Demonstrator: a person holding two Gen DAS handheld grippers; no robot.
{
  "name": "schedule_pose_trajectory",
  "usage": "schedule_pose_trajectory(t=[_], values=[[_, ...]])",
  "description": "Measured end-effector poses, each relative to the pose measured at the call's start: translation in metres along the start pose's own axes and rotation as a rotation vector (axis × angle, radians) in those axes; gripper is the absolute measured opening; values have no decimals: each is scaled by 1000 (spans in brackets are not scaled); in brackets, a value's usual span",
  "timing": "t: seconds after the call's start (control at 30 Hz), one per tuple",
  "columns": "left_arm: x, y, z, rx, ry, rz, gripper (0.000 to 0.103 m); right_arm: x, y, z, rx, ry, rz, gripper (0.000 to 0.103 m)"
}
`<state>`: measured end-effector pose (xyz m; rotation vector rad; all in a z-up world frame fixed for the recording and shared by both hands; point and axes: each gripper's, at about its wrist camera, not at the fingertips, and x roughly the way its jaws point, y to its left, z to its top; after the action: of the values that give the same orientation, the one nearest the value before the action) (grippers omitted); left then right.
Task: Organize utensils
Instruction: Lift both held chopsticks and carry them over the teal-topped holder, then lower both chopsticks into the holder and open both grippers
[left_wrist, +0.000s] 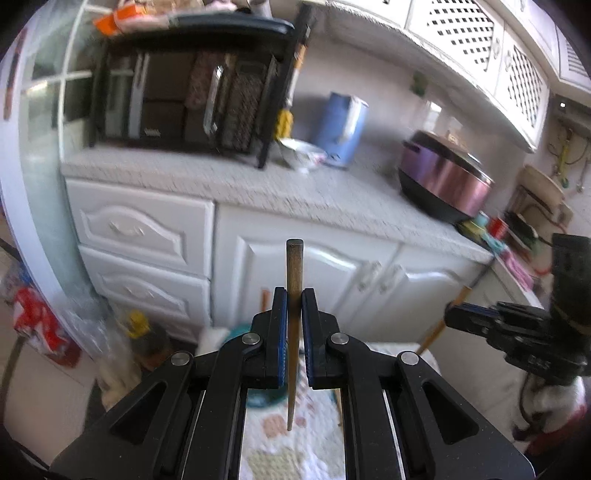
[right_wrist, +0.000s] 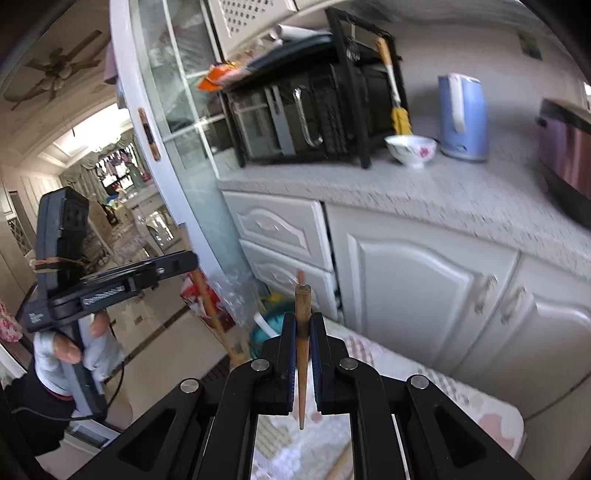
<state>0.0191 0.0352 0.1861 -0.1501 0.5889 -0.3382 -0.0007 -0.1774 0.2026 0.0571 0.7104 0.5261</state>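
Jaws of the left gripper (left_wrist: 294, 310) pinched nearly closed on a dark wooden chopstick (left_wrist: 294, 280), which stands upright between the pads, blunt end up, tapered tip hanging below over a patterned cloth (left_wrist: 291, 439). Right gripper (right_wrist: 303, 332) likewise clamped on a lighter chopstick (right_wrist: 302, 314), same upright pose. Beyond both: white cabinets (left_wrist: 310, 273) under a speckled desk (left_wrist: 258, 184); on it a black rack with a microwave (left_wrist: 177, 99), a floral bowl (right_wrist: 410, 147), a blue kettle (right_wrist: 461, 118), a pink rice cooker (left_wrist: 445, 177). Glass door (right_wrist: 177, 110) far left. A gloved hand (right_wrist: 79, 350) grips the left tool's handle.
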Motion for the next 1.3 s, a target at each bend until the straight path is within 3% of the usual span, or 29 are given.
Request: schedule_pose_trajectory(t=[0.2, 0.4, 0.63, 0.87, 1.07, 1.17, 1.2, 1.27, 1.3], values=[[25, 10, 16, 29, -70, 93, 7, 22, 15, 36, -7, -45, 24, 7], [65, 34, 12, -10, -65, 144, 6, 64, 30, 52, -36, -35, 24, 7], [100, 48, -3, -28, -47, 177, 7, 111, 32, 33, -60, 33, -4, 7], [125, 46, -25, -12, 38, 178, 7, 144, 9, -3, 7, 134, -3, 7], [134, 49, -33, -35, 94, 178, 7, 154, -7, -16, 64, 194, 7, 7], [130, 51, -32, -54, 112, 165, 7, 145, -14, -17, 98, 179, 12, 7], [128, 51, -32, -54, 114, 165, 7, 142, -15, -18, 105, 175, 13, 9], [124, 50, -33, -53, 118, 159, 11, 135, -18, -20, 108, 168, 3, 31], [122, 49, -33, -51, 120, 156, 16, 133, -18, -20, 110, 166, -2, 35]])
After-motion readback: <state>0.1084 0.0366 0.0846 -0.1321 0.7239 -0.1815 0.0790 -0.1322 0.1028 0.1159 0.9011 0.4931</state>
